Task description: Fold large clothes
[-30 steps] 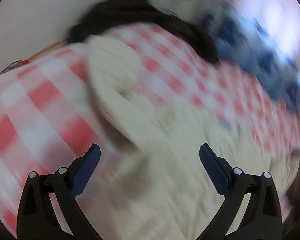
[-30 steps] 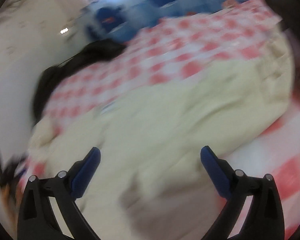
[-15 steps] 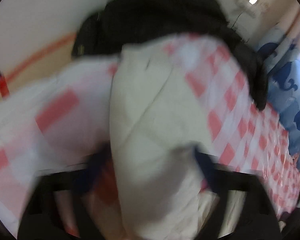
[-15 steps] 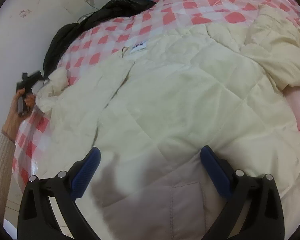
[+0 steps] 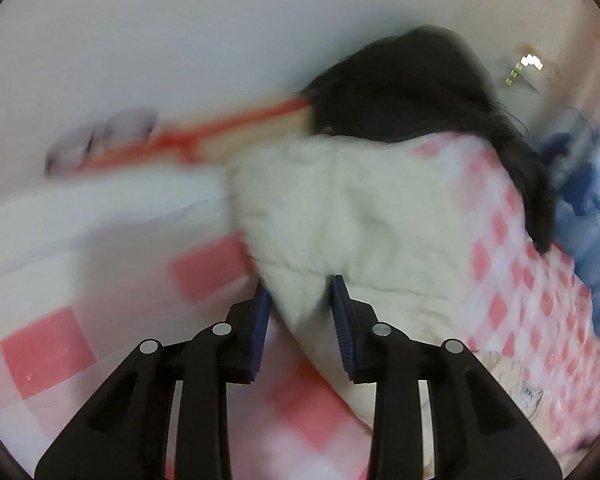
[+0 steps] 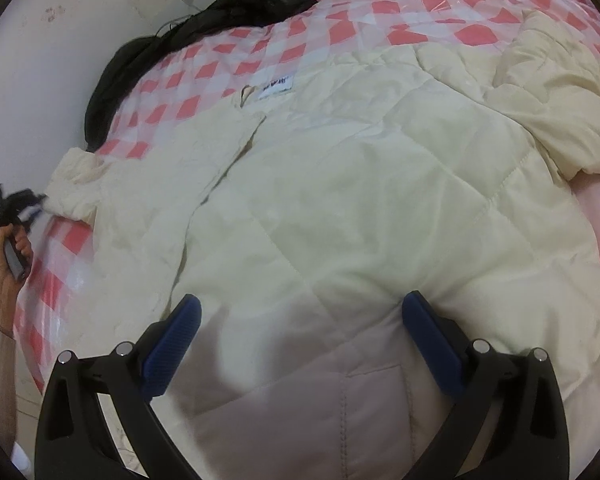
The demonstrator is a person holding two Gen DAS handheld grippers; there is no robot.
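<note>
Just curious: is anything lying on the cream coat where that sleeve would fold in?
Nothing visible does. The coat lies bare on the checked cover; the black garment sits beyond it. The left tool is closing on the sleeve.

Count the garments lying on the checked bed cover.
2. A cream quilted jacket spreads across the middle, its sleeve cuff between the closing left gripper. A black garment is bunched at the far edge by the wall. Others may be hidden.

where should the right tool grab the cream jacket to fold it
Probably the right sleeve, bunched beside the cream jacket. Come from its outer side: the puffy roll stands up from the checked cover, giving the right tool something to pinch.
</note>
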